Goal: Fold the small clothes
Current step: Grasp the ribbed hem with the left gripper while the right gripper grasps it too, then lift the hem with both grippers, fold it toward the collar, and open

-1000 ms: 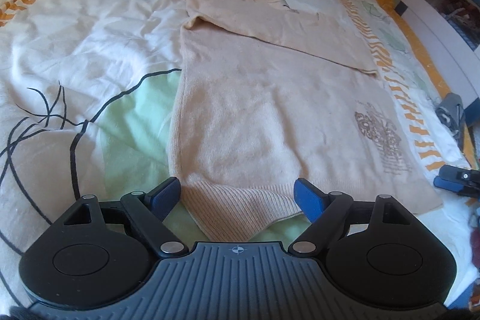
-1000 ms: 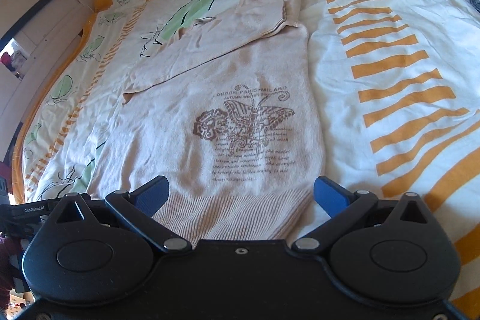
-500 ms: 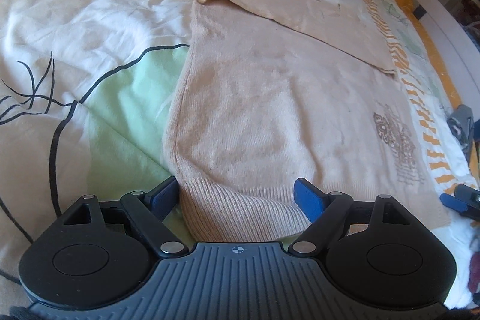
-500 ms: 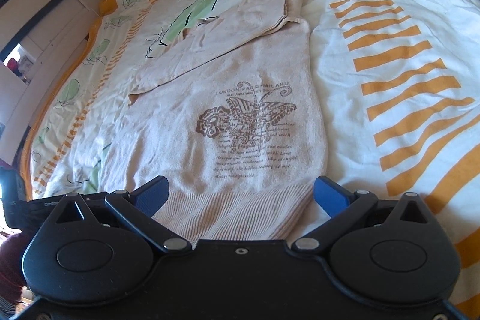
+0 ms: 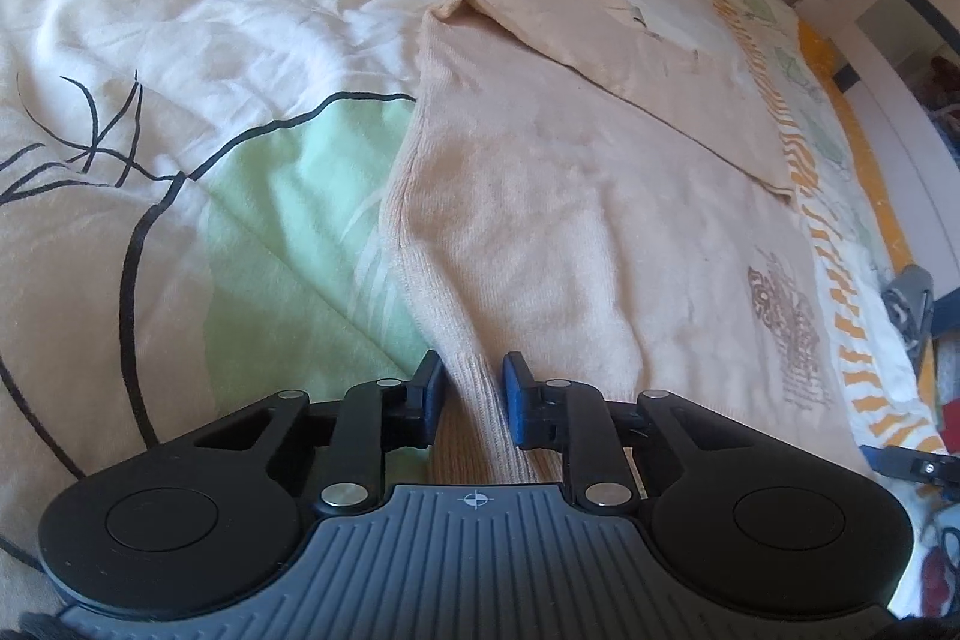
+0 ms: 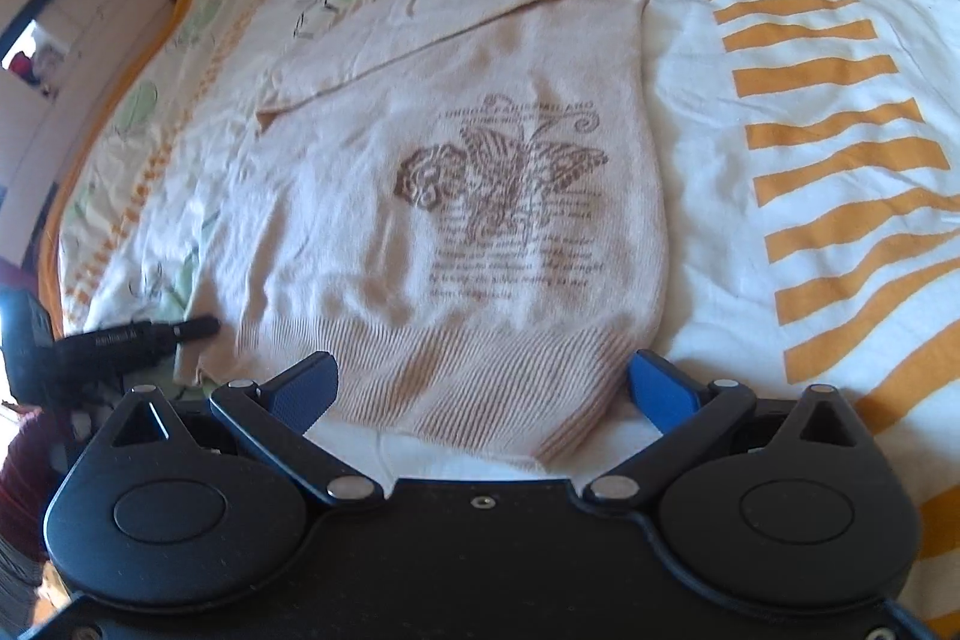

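A beige knit sweater (image 5: 570,196) with a brown butterfly print (image 6: 504,184) lies flat on the bedspread (image 5: 180,40), one sleeve (image 5: 630,58) folded across its chest. My left gripper (image 5: 474,388) is closing its jaws at the sweater's left hem corner, and the ribbed hem (image 5: 480,400) is bunched between the blue pads, touching both. In the right wrist view this gripper shows as a dark shape (image 6: 180,331) at the hem's left end. My right gripper (image 6: 483,376) stands open, straddling the ribbed hem (image 6: 480,370) near its right corner without pinching it.
The bedspread (image 6: 780,160) is white with green leaves and orange stripes and spreads wide on both sides of the sweater. White furniture (image 5: 870,58) runs along the bed's far side. A grey object (image 5: 909,298) sits at the bed's right edge.
The left gripper's jaws went from wide open to nearly together, gathering the hem corner between the pads, and it dropped closer to the sweater. The right gripper stayed open over the hem.
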`<state>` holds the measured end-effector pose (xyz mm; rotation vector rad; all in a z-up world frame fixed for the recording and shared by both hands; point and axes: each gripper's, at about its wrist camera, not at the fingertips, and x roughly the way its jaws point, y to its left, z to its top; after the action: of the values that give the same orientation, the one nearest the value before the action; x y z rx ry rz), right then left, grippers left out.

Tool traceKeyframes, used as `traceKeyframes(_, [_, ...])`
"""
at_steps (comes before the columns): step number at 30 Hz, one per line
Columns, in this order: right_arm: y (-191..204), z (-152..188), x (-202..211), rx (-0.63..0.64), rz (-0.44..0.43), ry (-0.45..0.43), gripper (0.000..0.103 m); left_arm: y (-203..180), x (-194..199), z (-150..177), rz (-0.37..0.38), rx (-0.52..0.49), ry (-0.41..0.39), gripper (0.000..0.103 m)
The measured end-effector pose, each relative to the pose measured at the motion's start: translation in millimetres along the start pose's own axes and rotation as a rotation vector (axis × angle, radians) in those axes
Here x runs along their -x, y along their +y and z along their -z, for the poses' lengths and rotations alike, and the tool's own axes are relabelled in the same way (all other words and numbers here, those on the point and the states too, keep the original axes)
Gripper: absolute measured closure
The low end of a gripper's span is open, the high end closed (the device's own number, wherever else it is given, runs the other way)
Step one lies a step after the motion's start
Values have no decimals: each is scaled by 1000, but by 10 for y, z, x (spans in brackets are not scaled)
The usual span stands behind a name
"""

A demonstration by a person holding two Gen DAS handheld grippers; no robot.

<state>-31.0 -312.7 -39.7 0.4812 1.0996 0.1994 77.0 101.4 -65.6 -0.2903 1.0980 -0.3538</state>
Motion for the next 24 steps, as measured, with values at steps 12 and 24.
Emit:
traceKeyframes(12, [-107, -61, -190, -63, -43, 49, 18, 9, 8, -5, 20, 14, -11, 83])
traceKeyframes(24, [-183, -72, 132, -112, -179, -137, 84, 56, 151, -72, 139, 109, -70, 94])
